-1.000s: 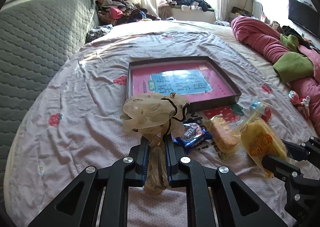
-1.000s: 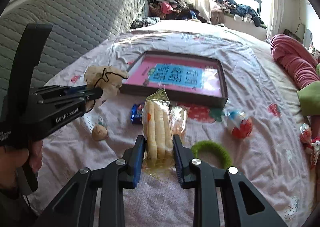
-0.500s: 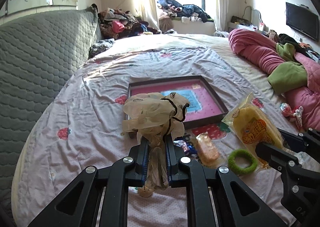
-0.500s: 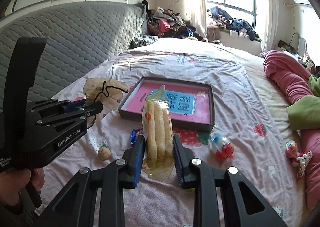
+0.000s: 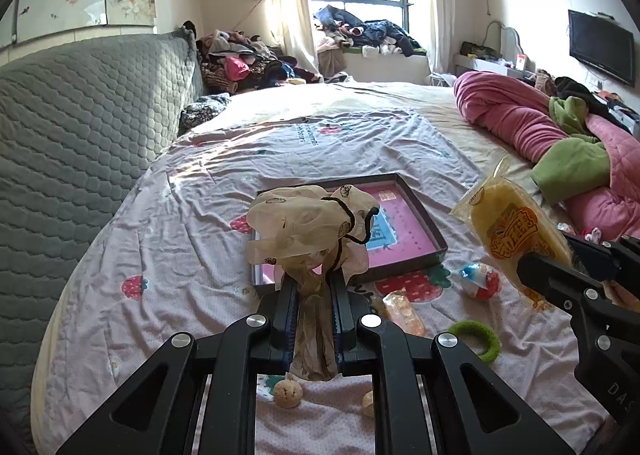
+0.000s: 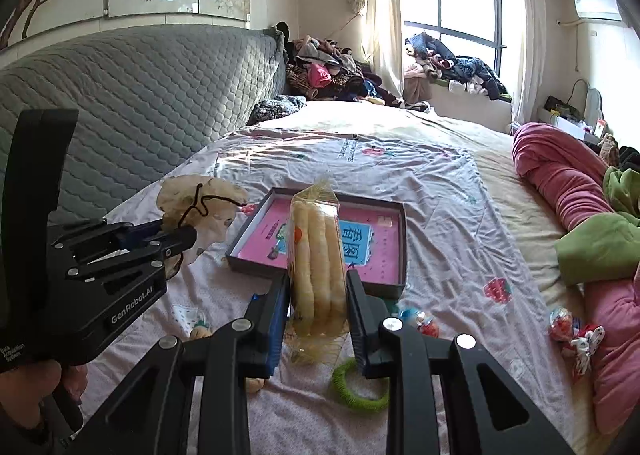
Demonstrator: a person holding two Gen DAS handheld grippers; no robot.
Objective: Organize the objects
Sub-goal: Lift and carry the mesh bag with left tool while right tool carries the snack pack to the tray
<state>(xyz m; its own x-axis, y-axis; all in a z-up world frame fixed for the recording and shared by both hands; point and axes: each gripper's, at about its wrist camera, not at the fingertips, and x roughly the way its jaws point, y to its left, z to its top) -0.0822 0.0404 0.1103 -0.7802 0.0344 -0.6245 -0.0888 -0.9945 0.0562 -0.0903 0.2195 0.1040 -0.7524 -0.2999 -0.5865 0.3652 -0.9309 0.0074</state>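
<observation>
My left gripper (image 5: pixel 314 287) is shut on a crumpled beige plastic bag (image 5: pixel 308 223) tied with a black cord, held up in the air above the bed. My right gripper (image 6: pixel 318 283) is shut on a clear packet of yellow puffed sticks (image 6: pixel 316 255), standing upright between its pads; the same packet (image 5: pixel 516 231) shows at the right of the left wrist view. Beyond both lies a dark shallow box with a pink bottom (image 5: pixel 416 211) (image 6: pixel 380 239). The left gripper (image 6: pixel 176 239) with its bag (image 6: pixel 200 203) is visible at the left of the right wrist view.
Loose on the sheet in front of the box: a green ring (image 5: pixel 478 339) (image 6: pixel 356 387), a red-blue wrapped egg (image 5: pixel 478 281), a clear orange snack pack (image 5: pixel 402 311), small round cookies (image 5: pixel 287 395). Grey headboard (image 5: pixel 80 135) left, pink quilt (image 5: pixel 520 123) right.
Both grippers have risen with their loads; the bed and box now lie farther below. The blue snack pack is no longer in sight in the left wrist view.
</observation>
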